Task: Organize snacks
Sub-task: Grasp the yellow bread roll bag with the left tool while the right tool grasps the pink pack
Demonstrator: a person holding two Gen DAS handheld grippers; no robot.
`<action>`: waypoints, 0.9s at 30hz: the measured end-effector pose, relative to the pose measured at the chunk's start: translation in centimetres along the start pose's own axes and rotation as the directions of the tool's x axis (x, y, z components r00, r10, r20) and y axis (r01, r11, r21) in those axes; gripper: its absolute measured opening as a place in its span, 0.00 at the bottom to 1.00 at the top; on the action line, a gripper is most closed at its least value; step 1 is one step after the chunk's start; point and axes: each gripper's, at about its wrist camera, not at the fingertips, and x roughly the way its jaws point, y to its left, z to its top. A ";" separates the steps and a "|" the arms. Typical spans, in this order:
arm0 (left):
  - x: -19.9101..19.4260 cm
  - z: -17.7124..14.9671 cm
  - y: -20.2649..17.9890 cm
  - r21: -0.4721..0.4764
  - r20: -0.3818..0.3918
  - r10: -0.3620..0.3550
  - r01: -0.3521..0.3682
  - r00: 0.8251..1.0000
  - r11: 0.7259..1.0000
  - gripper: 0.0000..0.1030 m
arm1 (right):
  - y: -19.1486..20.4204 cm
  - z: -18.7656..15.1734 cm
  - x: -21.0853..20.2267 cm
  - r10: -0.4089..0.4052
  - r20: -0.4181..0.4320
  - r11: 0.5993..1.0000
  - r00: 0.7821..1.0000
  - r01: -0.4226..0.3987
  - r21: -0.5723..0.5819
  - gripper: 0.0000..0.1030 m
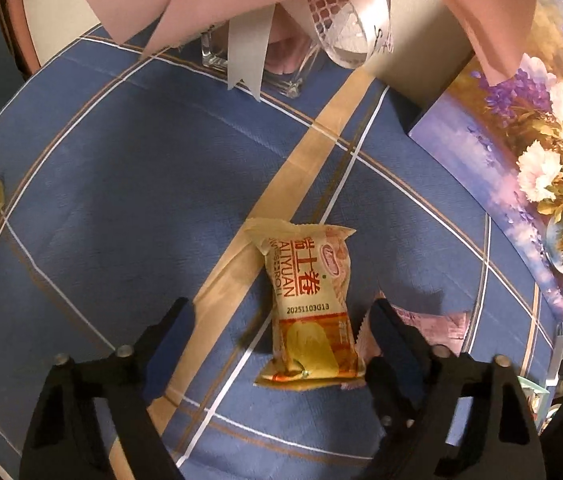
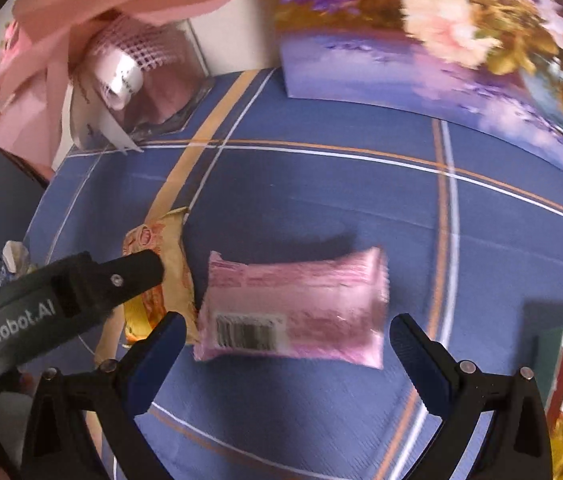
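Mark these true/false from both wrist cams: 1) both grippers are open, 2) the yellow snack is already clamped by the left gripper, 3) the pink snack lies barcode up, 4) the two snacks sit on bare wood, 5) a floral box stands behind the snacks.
1) True: the left gripper and right gripper both have their jaws spread.
2) False: the yellow snack lies on the cloth between the open fingers, unclamped.
3) True: the pink snack shows its barcode.
4) False: they lie on a blue plaid tablecloth.
5) True: the floral box stands behind them.
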 end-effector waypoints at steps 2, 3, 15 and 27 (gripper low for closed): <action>0.6 0.1 0.0 -0.007 -0.016 -0.015 0.015 1.000 1.000 0.80 | 0.6 0.1 0.7 -0.021 0.002 1.000 1.000 0.021 -0.021 1.00; 0.9 0.2 0.0 -0.010 -0.020 -0.020 0.020 1.000 1.000 0.80 | 0.8 0.2 1.0 -0.033 0.004 0.999 0.999 0.033 -0.033 1.00; 1.6 -0.6 0.0 -0.017 -0.031 -0.051 0.051 0.998 0.999 0.42 | 1.1 0.0 2.6 -0.068 -0.002 0.996 0.998 0.068 -0.058 0.98; 0.2 -3.0 0.7 -0.092 -0.050 -0.054 0.049 0.997 0.995 0.36 | -0.5 -1.4 0.9 -0.085 -0.024 0.996 0.996 0.085 -0.014 0.84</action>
